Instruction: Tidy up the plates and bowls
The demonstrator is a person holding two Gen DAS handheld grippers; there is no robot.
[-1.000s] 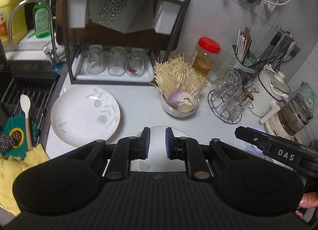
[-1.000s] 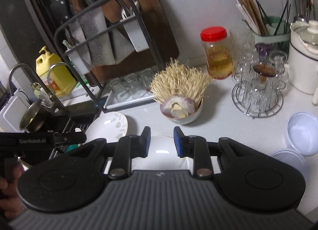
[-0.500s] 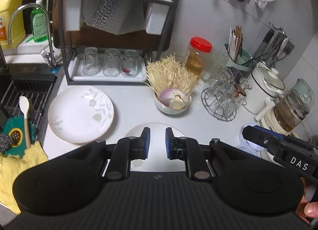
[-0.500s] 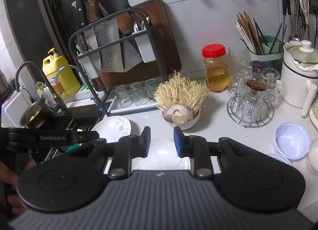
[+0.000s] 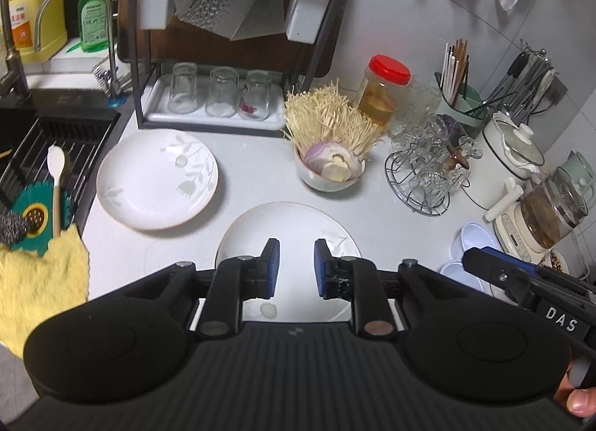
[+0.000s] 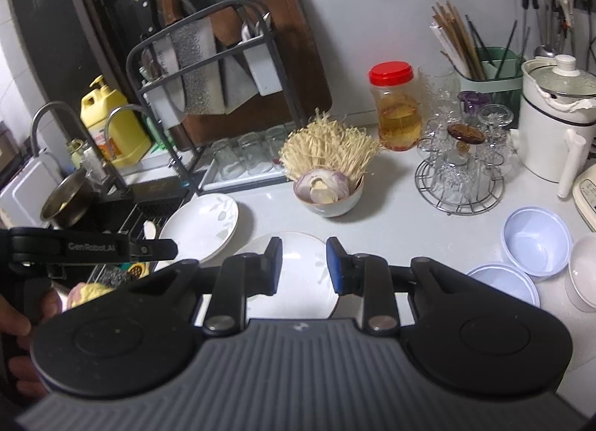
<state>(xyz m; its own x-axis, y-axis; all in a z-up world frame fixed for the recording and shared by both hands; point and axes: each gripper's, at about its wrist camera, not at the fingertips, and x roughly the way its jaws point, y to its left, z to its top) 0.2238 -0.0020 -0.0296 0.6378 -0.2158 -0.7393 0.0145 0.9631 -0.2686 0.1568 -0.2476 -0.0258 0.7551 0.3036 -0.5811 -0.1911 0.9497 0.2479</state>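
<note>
Two white leaf-patterned plates lie on the counter. The near plate (image 5: pixel 290 224) (image 6: pixel 298 248) lies right under both grippers. The left plate (image 5: pixel 156 179) (image 6: pixel 203 222) lies beside the sink. My left gripper (image 5: pixel 292 269) is open and empty above the near plate. My right gripper (image 6: pixel 303 265) is open and empty above the same plate. Pale blue bowls (image 6: pixel 536 241) (image 5: pixel 475 241) and a white bowl (image 6: pixel 583 271) sit at the right. A bowl of onion and enoki mushrooms (image 5: pixel 329 170) (image 6: pixel 327 192) stands behind the near plate.
A black dish rack (image 5: pixel 238 58) with glasses stands at the back. The sink (image 5: pixel 37 155) with a yellow cloth (image 5: pixel 37 282) is at the left. A wire glass stand (image 6: pixel 460 185), a red-lidded jar (image 6: pixel 395 107), a white pot (image 6: pixel 555 125) and a utensil holder (image 6: pixel 491 69) fill the right.
Both grippers have pulled back and risen, so more of the counter and the near plate shows. Both stay open and empty.
</note>
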